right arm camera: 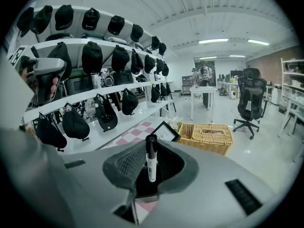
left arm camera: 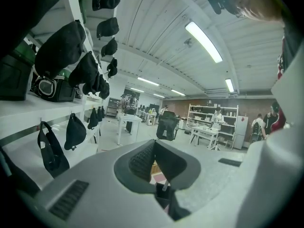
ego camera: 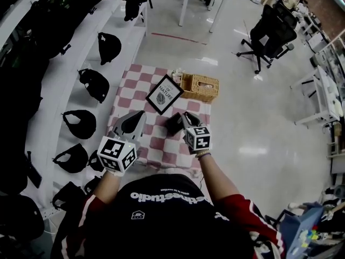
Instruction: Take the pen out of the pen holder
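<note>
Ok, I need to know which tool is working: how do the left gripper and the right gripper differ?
The right gripper is shut on the pen, upright between its jaws; the left gripper is shut on nothing. The right gripper is right beside the black pen holder; the left gripper is off to its left, apart from it. Both are over the checked cloth.

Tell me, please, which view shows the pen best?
The right gripper view: the pen stands upright between its jaws, black cap on top, white body. The left gripper view shows at most a thin pale sliver below its jaws. In the head view I cannot make it out.
</note>
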Tool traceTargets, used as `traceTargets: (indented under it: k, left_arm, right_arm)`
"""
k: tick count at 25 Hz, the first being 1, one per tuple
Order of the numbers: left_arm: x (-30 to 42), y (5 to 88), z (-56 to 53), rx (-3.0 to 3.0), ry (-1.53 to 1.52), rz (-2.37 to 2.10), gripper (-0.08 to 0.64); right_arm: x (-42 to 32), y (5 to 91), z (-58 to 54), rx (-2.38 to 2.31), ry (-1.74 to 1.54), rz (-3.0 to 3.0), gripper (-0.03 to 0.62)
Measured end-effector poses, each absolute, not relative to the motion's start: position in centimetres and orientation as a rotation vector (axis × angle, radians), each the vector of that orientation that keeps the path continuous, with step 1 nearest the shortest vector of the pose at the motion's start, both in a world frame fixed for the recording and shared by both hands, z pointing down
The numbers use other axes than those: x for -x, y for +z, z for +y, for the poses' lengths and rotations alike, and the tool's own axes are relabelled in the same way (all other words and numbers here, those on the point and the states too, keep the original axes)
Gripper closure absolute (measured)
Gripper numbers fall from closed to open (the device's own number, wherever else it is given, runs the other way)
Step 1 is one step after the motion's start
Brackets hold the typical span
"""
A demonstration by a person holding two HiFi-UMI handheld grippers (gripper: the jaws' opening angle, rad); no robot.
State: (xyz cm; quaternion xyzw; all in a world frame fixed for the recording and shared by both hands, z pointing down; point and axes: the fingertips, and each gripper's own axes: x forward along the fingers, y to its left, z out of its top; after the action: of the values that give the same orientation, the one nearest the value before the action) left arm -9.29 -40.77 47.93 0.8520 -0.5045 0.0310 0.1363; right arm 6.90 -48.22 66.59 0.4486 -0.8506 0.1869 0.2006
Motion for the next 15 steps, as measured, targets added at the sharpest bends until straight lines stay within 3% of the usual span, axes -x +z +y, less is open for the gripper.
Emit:
traceTargets:
  k: [15]
  left_arm:
    - [10.5,45.5,-34.5,-2.578,0.031,-1.38,0.555]
  right_arm:
    - [-6.3,59.0,-41.6,-1.371,0.45,-2.419,0.522]
